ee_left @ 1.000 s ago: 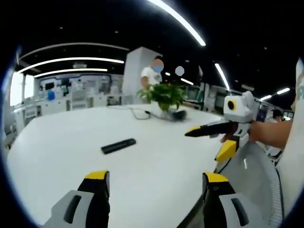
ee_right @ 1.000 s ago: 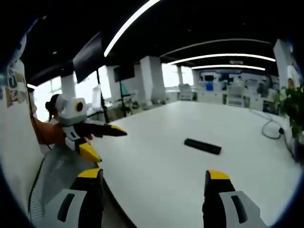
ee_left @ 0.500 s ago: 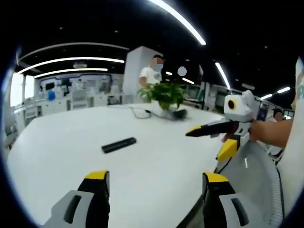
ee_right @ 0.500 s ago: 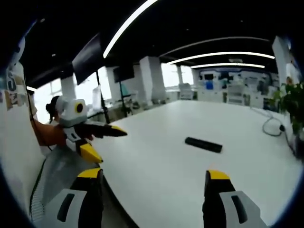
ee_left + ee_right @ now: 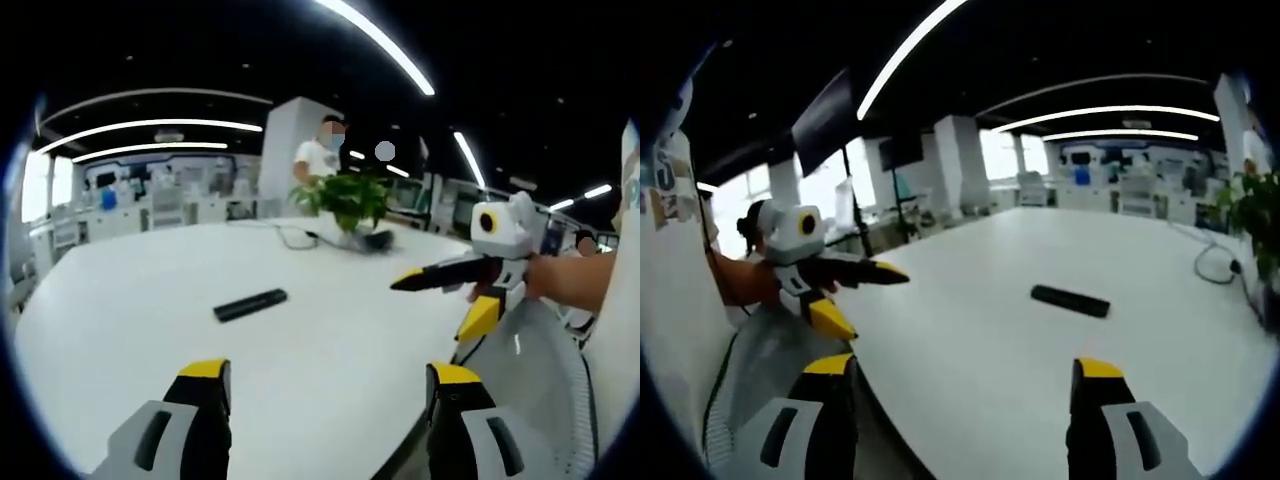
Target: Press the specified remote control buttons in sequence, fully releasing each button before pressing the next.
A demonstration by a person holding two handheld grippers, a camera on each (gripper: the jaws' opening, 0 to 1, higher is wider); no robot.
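Approach stage, before any button is pressed. Left gripper (image 5: 318,390) and right gripper (image 5: 958,385) both hover over the near edge of the white table (image 5: 130,300), jaws spread wide and holding nothing. Black remote control (image 5: 250,305) lies flat on the table, well ahead of both grippers and apart from them: ahead and slightly left of the left gripper's jaws, ahead and slightly right of the right gripper's (image 5: 1070,300). A potted plant (image 5: 345,200) and a cable (image 5: 290,238) sit far beyond it. Its buttons are too small to make out. To press well, one gripper should probably close in, bring one jaw tip straight down on the target button, then lift fully clear; the other could steady the remote's end.
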